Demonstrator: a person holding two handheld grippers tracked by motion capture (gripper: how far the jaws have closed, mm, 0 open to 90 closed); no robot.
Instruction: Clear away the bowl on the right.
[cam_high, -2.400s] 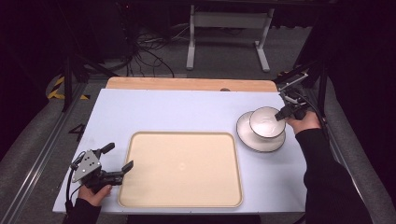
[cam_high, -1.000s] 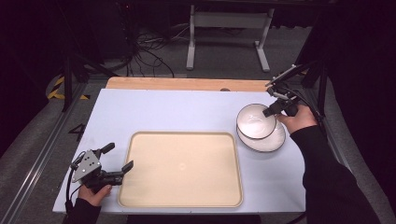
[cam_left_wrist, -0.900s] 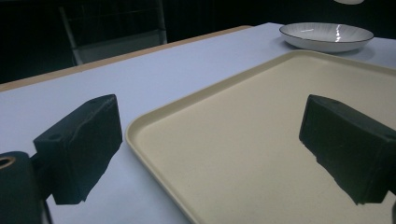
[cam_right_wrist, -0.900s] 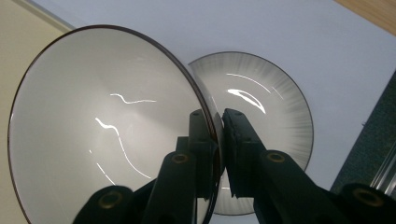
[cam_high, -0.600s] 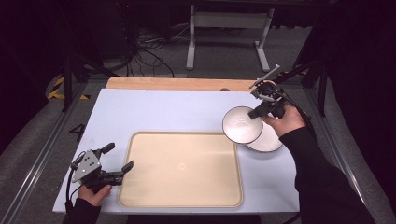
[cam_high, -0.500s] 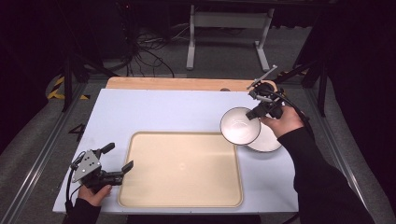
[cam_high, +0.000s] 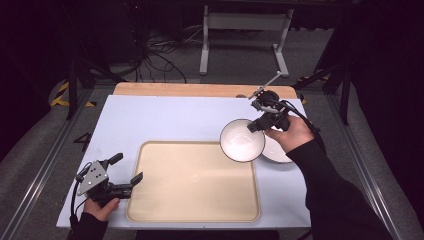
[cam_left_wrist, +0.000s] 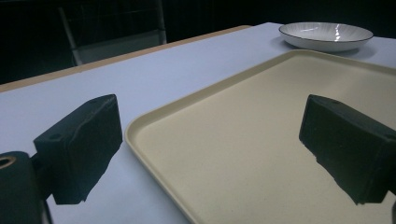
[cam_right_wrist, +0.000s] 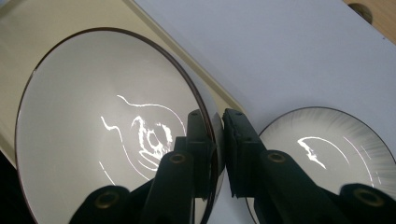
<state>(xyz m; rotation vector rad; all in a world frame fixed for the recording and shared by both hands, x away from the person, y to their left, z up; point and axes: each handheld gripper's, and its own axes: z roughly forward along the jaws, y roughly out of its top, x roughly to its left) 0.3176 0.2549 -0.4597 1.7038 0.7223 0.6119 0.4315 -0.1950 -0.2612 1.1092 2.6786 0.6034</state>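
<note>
White tabletop (cam_high: 165, 120), dark room behind. Your right gripper (cam_high: 256, 126) clamps the bowl (cam_high: 242, 140) by its rim, lifted over the tray's (cam_high: 192, 181) far right corner; setting down remains. Plate (cam_high: 278, 151) sits just beside the tray. Left gripper (cam_high: 125, 172) waits, jaws apart.

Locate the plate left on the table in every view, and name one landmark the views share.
High view: the plate lies right of centre, half hidden behind the lifted bowl.
Left gripper view: the plate sits at top right, beyond the tray.
Right gripper view: the plate is at lower right, beside the jaws.
Shared landmark: the cream tray.
</note>
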